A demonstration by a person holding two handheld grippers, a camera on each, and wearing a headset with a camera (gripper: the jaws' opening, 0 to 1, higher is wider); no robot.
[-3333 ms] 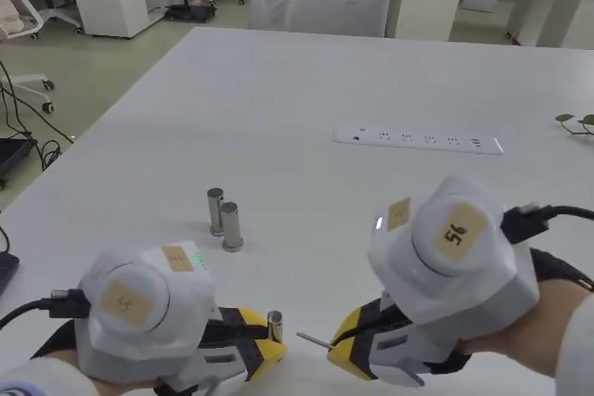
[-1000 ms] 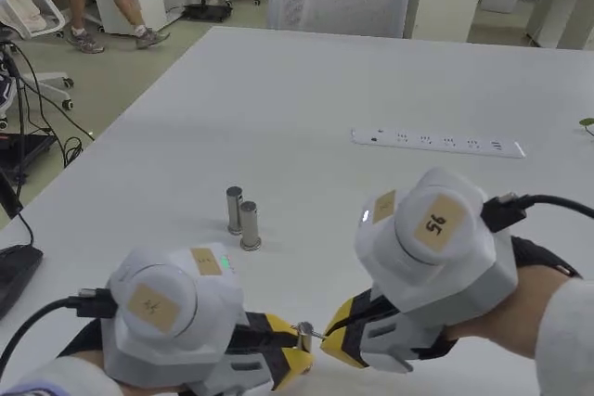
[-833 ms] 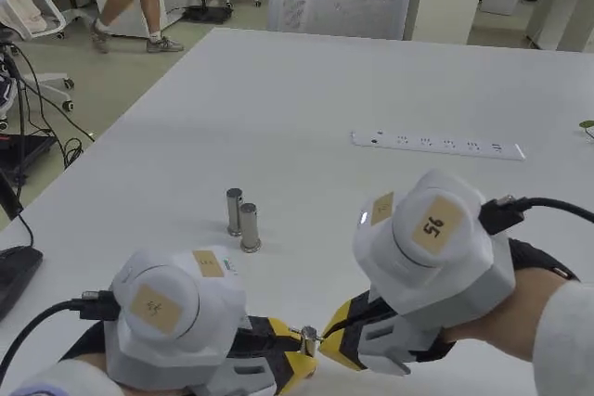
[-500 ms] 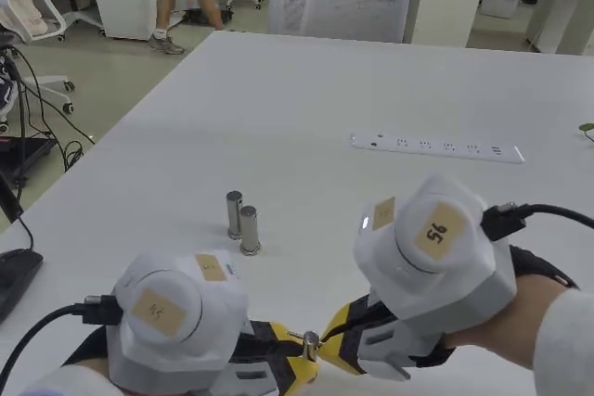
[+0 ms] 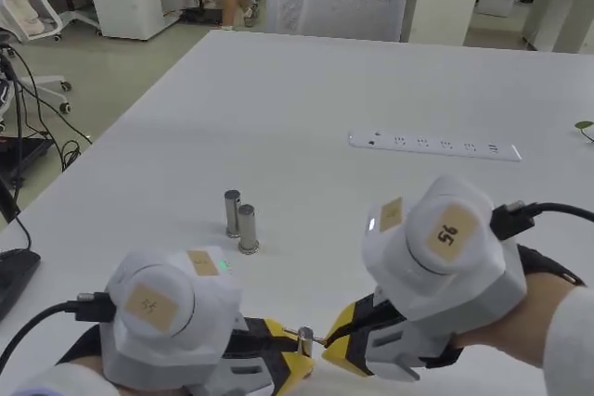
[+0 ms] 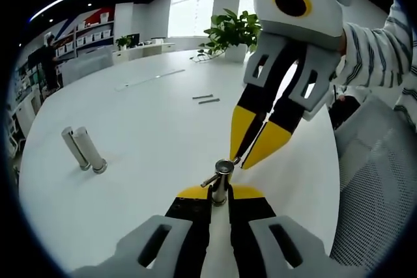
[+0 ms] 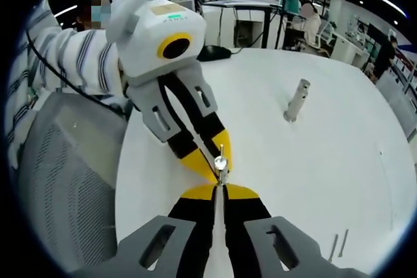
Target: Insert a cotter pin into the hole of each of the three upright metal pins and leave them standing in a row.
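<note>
The big white desk [image 5: 278, 108] takes up most of the head view. A grey chair [image 5: 336, 6] stands at its far end. In the left gripper view a green plant [image 6: 231, 30] stands at the far edge of the desk.

Both grippers are held low, close to the person, over the near edge of the desk, and their yellow tips almost meet. The left gripper [image 5: 292, 364] has its jaws clenched on a short metal pin [image 6: 221, 183], which stands up straight between the tips. The right gripper [image 5: 336, 348] faces it from the other side. Its jaws are pressed tight on a thin cotter pin [image 7: 220, 183], and it holds the cotter pin against the top of the metal pin. In the left gripper view a small thin bit sticks out of the other side of the metal pin, near its top.

A long white power strip [image 5: 434, 146] lies flat farther back on the desk, well apart from the grippers.

Two more metal pins [image 5: 247, 227] stand upright just beside each other, on the desk between the left gripper and the power strip.

Two spare cotter pins [image 6: 205, 99] lie flat on the desk, side by side.
</note>
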